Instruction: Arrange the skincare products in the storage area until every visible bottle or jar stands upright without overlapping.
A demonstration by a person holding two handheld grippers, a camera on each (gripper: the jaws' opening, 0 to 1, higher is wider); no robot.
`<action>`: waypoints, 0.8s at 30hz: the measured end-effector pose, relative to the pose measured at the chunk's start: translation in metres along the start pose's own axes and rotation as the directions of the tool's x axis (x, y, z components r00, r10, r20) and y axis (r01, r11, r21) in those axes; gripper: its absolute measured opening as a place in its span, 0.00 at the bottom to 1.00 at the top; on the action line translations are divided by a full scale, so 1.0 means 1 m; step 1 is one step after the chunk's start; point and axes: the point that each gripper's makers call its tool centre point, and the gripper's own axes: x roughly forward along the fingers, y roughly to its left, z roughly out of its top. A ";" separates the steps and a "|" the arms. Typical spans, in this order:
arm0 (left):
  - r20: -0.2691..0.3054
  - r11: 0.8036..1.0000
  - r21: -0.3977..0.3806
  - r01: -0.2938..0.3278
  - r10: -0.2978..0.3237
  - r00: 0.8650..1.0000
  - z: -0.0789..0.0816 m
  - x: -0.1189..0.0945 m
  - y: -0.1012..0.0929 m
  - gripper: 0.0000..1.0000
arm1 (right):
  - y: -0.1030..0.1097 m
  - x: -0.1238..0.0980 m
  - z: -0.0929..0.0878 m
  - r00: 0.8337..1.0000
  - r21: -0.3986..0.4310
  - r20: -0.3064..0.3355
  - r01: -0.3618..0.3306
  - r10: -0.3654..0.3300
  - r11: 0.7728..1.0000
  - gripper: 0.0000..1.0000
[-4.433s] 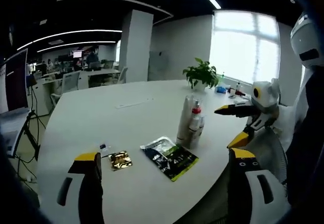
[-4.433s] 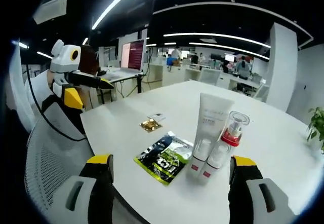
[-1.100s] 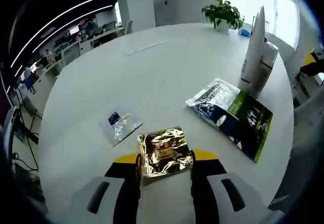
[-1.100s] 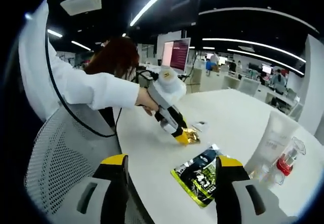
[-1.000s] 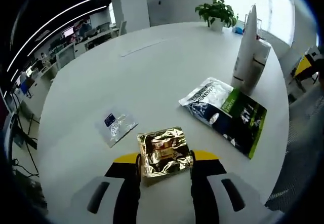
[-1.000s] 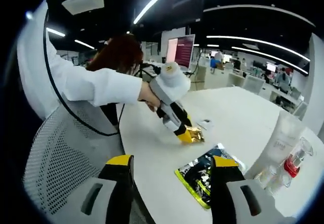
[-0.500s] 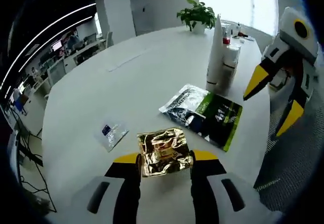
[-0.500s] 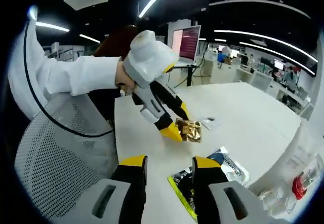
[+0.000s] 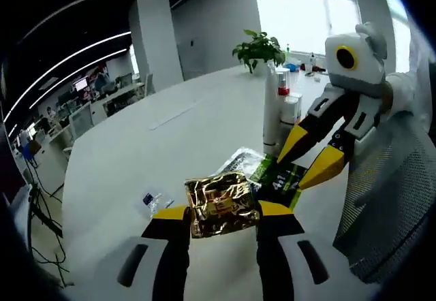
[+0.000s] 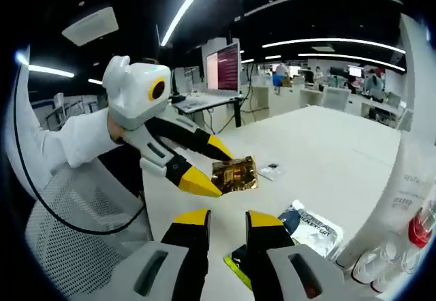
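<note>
A small clear sachet [image 9: 155, 201] lies at the left on the white surface [image 9: 129, 158], and the left gripper [image 9: 222, 218] clenches a gold packet [image 9: 221, 203], lifted above it. Right of that lies a green pouch [image 9: 279, 176], with the right gripper [image 9: 310, 154] nearly closed over it, gripping nothing. The bottles [image 9: 281, 107] stand upright together just beyond.

Open office around a large white table [image 9: 129, 158]

Bright windows [image 9: 306, 11] behind a potted plant [image 9: 257, 45]; a white pillar [image 9: 150, 42], ceiling light strips [image 10: 184, 5], far desks with monitors [image 10: 221, 69].
</note>
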 end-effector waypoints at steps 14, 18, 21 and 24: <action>0.119 0.987 0.132 0.094 -0.109 0.987 0.021 0.003 -0.021 0.34 | -0.008 -0.003 0.014 0.995 0.196 0.098 -0.037 0.018 0.980 0.12; 0.180 0.983 0.146 0.110 -0.135 0.974 0.033 0.002 -0.024 0.33 | -0.009 -0.005 0.019 0.992 0.205 0.124 -0.037 0.012 0.978 0.09; 0.212 0.982 0.145 0.119 -0.148 0.966 0.039 0.003 -0.026 0.33 | -0.008 -0.007 0.025 0.988 0.238 0.151 -0.064 0.028 0.969 0.09; 0.238 0.981 0.140 0.131 -0.161 0.958 0.044 0.005 -0.027 0.33 | -0.008 -0.010 0.028 0.985 0.241 0.169 -0.074 0.033 0.968 0.05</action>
